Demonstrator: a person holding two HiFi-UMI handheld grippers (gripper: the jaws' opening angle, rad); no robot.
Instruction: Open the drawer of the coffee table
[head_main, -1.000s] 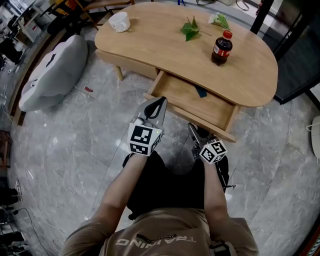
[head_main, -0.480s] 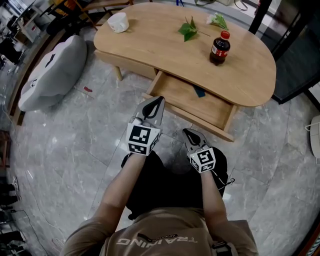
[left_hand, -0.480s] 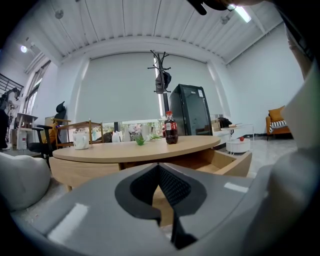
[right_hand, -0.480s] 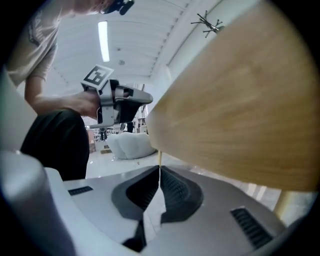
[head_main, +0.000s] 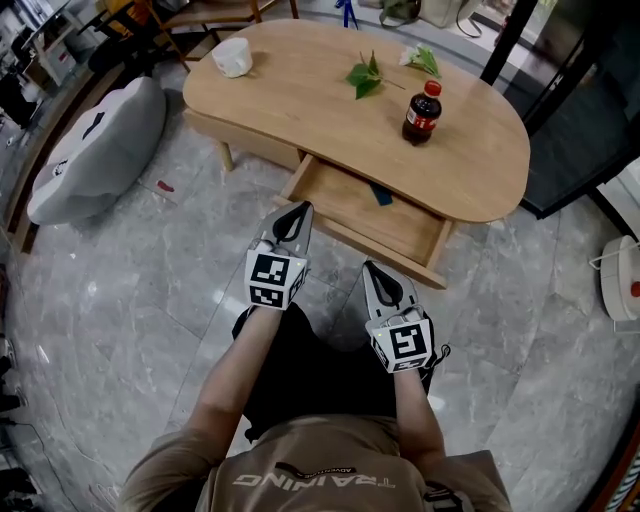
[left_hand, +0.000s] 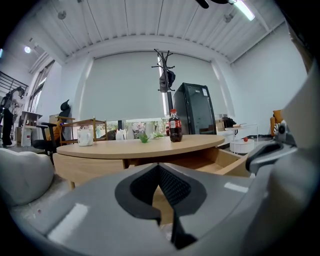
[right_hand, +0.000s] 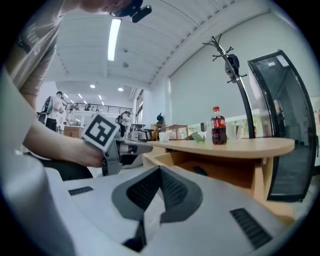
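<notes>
Ahead of left tongs (head_main: 297, 210), near: open drawer (head_main: 400, 226).

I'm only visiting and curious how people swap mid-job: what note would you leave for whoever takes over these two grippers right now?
Left gripper: shut, empty, close to the drawer's front.
Right gripper: jaws have just closed with nothing between them, short of the drawer.
Drawer of the coffee table: pulled out, small dark thing inside.
Done: the drawer stands open.
Left: nothing that shows.
</notes>
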